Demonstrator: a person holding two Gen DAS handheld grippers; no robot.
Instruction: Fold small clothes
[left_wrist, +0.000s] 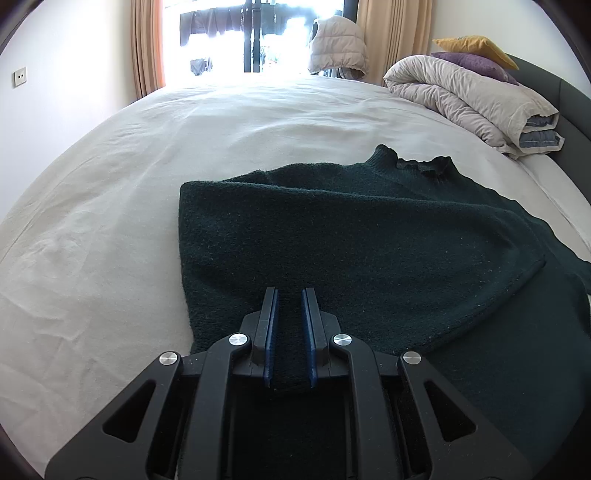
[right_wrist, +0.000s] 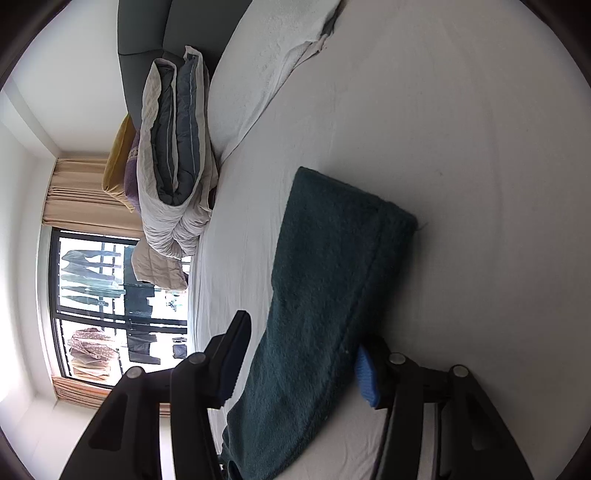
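Observation:
A dark green knit sweater (left_wrist: 351, 236) lies partly folded on the white bed (left_wrist: 147, 166), collar toward the far right. My left gripper (left_wrist: 289, 295) is shut on a pinch of the sweater's near edge, the cloth running between its blue pads. In the right wrist view, rolled sideways, a folded part of the sweater (right_wrist: 325, 280) lies between the fingers of my right gripper (right_wrist: 303, 354), which is open and straddles the cloth without clamping it.
A rolled grey duvet (left_wrist: 476, 96) with purple and yellow pillows (left_wrist: 476, 48) lies at the headboard end; the duvet also shows in the right wrist view (right_wrist: 173, 166). A window with curtains (left_wrist: 243, 33) and a puffy vest (left_wrist: 338, 46) are beyond the bed.

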